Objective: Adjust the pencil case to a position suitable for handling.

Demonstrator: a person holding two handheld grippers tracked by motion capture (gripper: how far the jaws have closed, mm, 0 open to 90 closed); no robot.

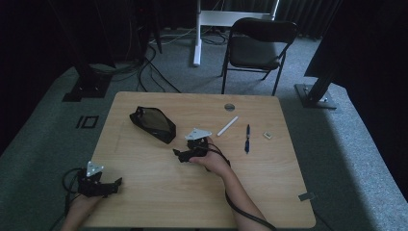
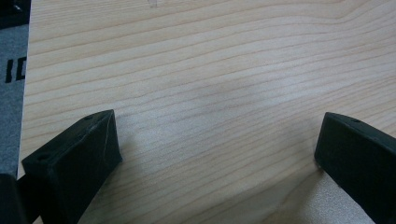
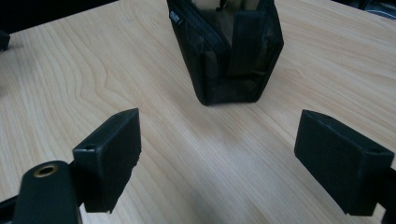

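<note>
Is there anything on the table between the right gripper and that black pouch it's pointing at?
Nothing visible. In the right gripper view, bare wood lies between the open right gripper and the black pouch. The white stick, blue pen and small eraser lie off to the other side.

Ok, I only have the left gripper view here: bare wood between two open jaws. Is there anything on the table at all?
Observer: Yes. A black pouch lies left of the middle, toward the far edge.
Operator: Where's the other tool?
Observer: The right tool is near the middle, jaws open, pointing at the pouch and not touching it.
Operator: Anything else out there?
Observer: A pen and a white stick lie to the right of that tool.
</note>
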